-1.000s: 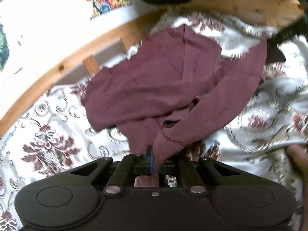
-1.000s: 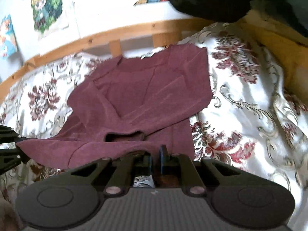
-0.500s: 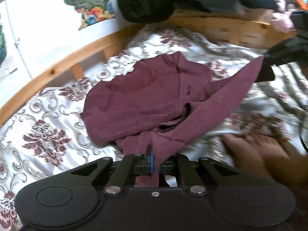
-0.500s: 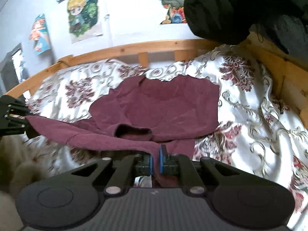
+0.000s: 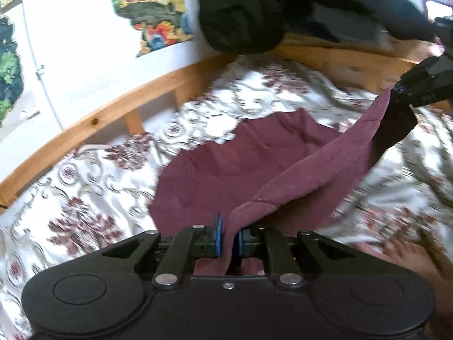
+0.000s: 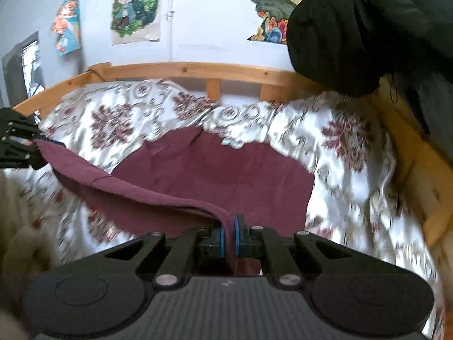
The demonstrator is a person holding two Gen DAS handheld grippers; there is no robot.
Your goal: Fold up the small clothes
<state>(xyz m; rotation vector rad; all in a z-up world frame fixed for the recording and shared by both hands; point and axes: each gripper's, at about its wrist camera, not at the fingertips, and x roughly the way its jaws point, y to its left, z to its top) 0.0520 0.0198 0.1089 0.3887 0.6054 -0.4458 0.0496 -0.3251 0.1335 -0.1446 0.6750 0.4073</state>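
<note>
A maroon garment (image 5: 240, 164) lies on the flowered bedspread, its near edge lifted and stretched between my two grippers. In the left wrist view my left gripper (image 5: 228, 239) has one corner of that edge between its blue pads; its jaws are opening, and the cloth still hangs taut from them. My right gripper (image 5: 419, 85) shows at the upper right with the other corner. In the right wrist view the right gripper (image 6: 230, 238) is shut on the garment (image 6: 220, 170), and the left gripper (image 6: 17, 144) sits at the far left.
A wooden bed rail (image 6: 184, 69) runs along the far side and the right (image 6: 410, 153). A bulky black rolled fabric (image 5: 243, 14) hangs over the rail's corner. Posters (image 6: 136, 5) cover the white wall. A person's hand (image 5: 396, 257) is at the lower right.
Both grippers have risen and drawn back, lifting the garment's near edge off the bed. The bunched cloth has stretched into a taut band between them. The left jaws have parted slightly.
</note>
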